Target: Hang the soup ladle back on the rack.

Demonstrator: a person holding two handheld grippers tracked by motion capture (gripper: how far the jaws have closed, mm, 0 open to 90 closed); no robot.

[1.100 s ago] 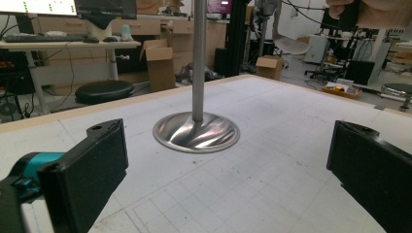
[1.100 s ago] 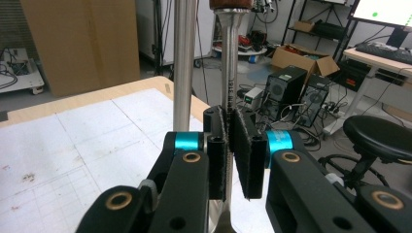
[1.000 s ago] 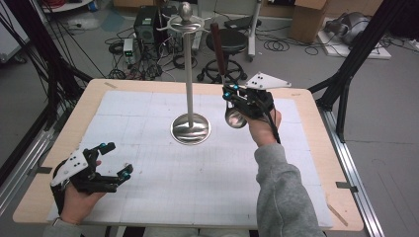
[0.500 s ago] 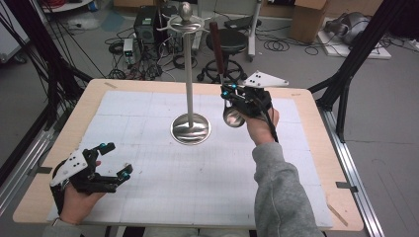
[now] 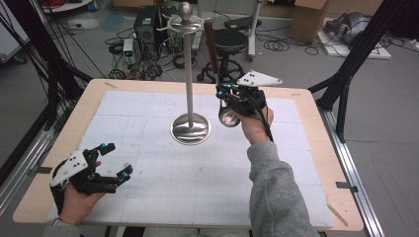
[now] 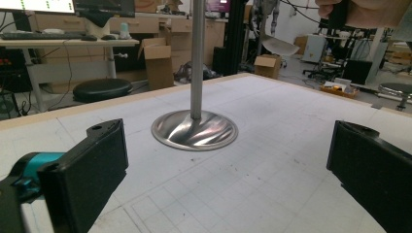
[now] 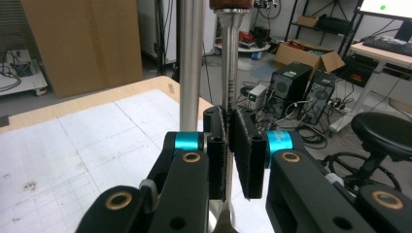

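Observation:
A metal stand (image 5: 190, 74) rises from a round base (image 5: 190, 129) at the middle of the table, with curved hooks and a knob at its top (image 5: 186, 19). Just right of the pole my right gripper (image 5: 232, 96) is shut on the thin metal shaft of a ladle (image 5: 228, 117). The ladle hangs bowl down, its brown wooden handle (image 5: 211, 42) pointing up. In the right gripper view the pads clamp the shaft (image 7: 227, 73), and the stand's pole (image 7: 190, 63) is close behind on the left. My left gripper (image 5: 117, 159) rests open near the front left corner, facing the stand's base (image 6: 194, 130).
A white gridded mat (image 5: 163, 197) covers the wooden table (image 5: 316, 163). Behind the table stand a black stool (image 5: 232, 42), computer cases and loose cables on the floor. Black frame legs (image 5: 346, 84) rise at the right.
My right gripper has edged the ladle slightly left, toward the pole. The left gripper has stayed put.

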